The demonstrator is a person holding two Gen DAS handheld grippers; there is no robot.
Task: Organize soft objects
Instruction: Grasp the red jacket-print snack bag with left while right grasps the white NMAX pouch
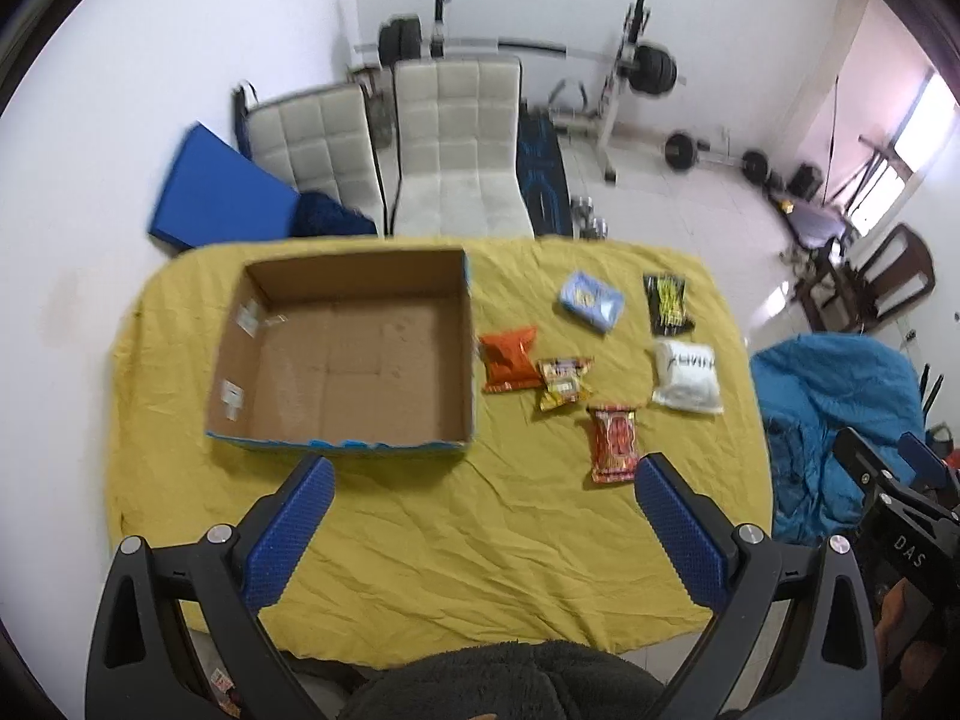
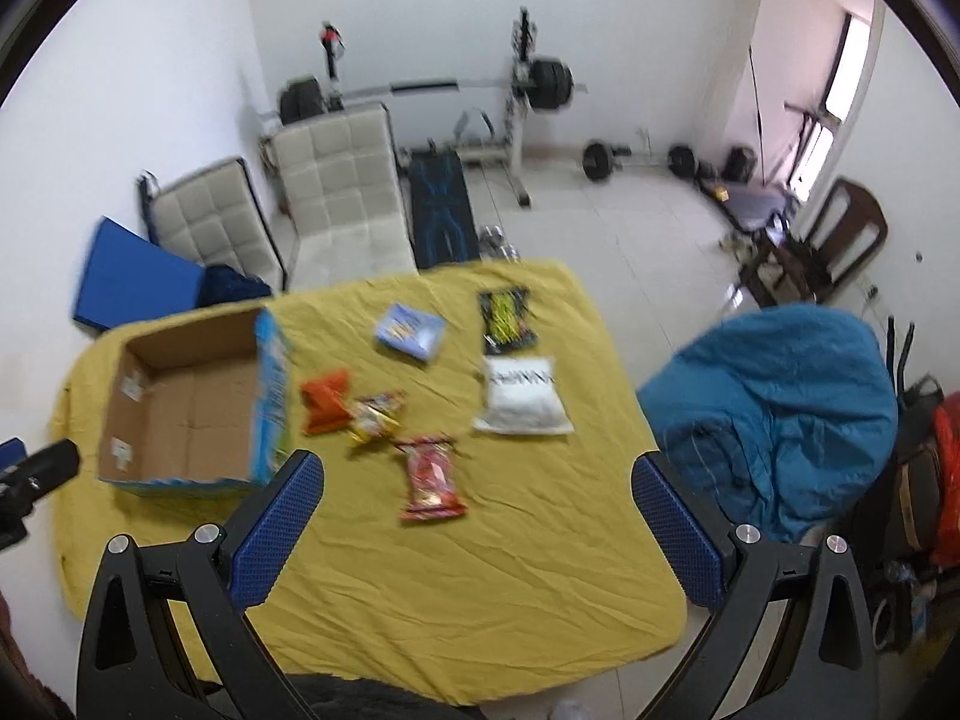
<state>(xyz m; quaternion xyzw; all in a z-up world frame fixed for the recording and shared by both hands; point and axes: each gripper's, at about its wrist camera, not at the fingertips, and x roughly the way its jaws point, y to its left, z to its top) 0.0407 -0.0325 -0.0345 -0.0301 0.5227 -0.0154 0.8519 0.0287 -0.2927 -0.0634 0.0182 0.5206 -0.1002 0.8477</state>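
Both my grippers hang above the near edge of the surface (image 1: 420, 540), which is draped in a wrinkled yellow cloth. My left gripper (image 1: 485, 531) is spread wide with nothing between its blue pads, and my right gripper (image 2: 479, 531) is spread just as wide, also holding nothing.

On the left side of the surface sits the open cardboard box (image 1: 342, 360), nothing inside it, just bare brown floor. The soft packets are all out on the cloth to its right. The orange packet (image 1: 509, 358) lies just beside the box wall, and the yellow packet (image 1: 564, 383) overlaps its lower right corner. Nearest to me is the red packet (image 1: 613, 444), apart from the others, lying lengthwise. Farther right is the white pouch (image 1: 687, 378) with dark lettering, and just beyond it the black packet (image 1: 667, 303) with yellow print. The light blue packet (image 1: 591, 300) rests toward the far edge, between the box and the black one.

Beyond the surface stand two pale quilted chairs (image 1: 456, 150).
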